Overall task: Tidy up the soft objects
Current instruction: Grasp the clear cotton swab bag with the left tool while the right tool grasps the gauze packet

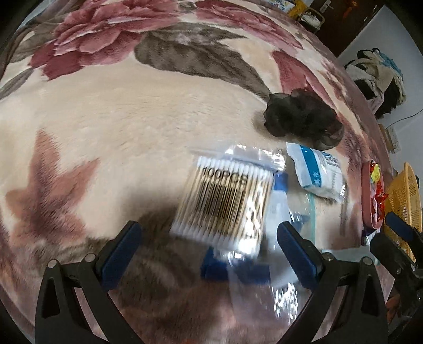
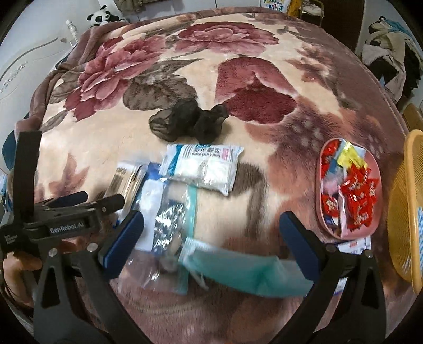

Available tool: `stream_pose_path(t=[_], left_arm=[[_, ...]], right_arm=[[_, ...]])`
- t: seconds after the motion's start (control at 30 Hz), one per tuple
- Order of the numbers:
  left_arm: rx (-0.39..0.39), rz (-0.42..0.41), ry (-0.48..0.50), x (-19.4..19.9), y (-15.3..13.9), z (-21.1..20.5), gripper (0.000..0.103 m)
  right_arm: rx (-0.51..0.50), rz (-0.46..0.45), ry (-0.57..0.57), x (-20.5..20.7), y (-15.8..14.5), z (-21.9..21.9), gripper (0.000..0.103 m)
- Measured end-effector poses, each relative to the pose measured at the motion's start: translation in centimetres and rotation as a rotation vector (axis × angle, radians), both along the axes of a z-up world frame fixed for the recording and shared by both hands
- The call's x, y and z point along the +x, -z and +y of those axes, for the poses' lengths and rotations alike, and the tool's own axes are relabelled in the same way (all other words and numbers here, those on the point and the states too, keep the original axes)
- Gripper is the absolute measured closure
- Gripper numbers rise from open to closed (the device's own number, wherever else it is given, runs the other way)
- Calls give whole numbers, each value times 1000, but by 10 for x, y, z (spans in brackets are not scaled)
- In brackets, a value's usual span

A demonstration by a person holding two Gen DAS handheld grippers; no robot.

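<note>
Currently, both the left gripper (image 1: pixel 208 246) and right gripper (image 2: pixel 211 238) gape wide, empty; the blurred cotton-swab packet (image 1: pixel 224 198), barcode-labelled, lies on the floral blanket (image 1: pixel 119 132).

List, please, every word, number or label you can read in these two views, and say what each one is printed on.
"100PCS", above a barcode: cotton swab pack.
"GenRobot.AI": side of the left gripper, seen from the right wrist.
Printed lines on the white gauze packet: too blurred to read.
Colourful lettering on the bag at the far bed edge: cut off, unreadable.
Red snack wrappers in the pink tray: print too small.
</note>
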State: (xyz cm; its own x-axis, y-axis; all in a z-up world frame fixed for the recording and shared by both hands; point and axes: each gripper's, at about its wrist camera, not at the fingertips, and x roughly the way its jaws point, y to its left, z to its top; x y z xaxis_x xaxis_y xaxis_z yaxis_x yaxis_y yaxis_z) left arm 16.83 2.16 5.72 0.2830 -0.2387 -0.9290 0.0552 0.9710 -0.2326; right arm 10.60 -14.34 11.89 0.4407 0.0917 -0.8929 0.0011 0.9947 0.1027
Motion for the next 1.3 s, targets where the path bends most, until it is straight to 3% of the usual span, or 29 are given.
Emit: stream_pose_path(t=[0.13,0.27,0.53,0.67,0.87,0.97,1.13,1.3], left_arm=[[-9,31,13,15,19,-4,0],[-78,52,-20,23,33,6,1],[-99,8,-40,25,24,24,3],[-116,26,-43,30,27,29,3],[-119,47,-33,28,37,26,3],[-112,39,-34,23,36,26,4],[-96,20,-61,18,32,31,30],[-26,-23,-85,6,19,40,31]], right_arm=[[12,23,9,19,12,-3,0],[25,40,9,38,23,-4,0],[89,54,-4,83,36,-7,0],[89,73,-33,102,46,-2,0],[240,137,-105,91,57,1,0],[253,150,-146,74,56,4,0],[135,93,-201,58,44,10,0],[108,95,-196,65,43,13,0]])
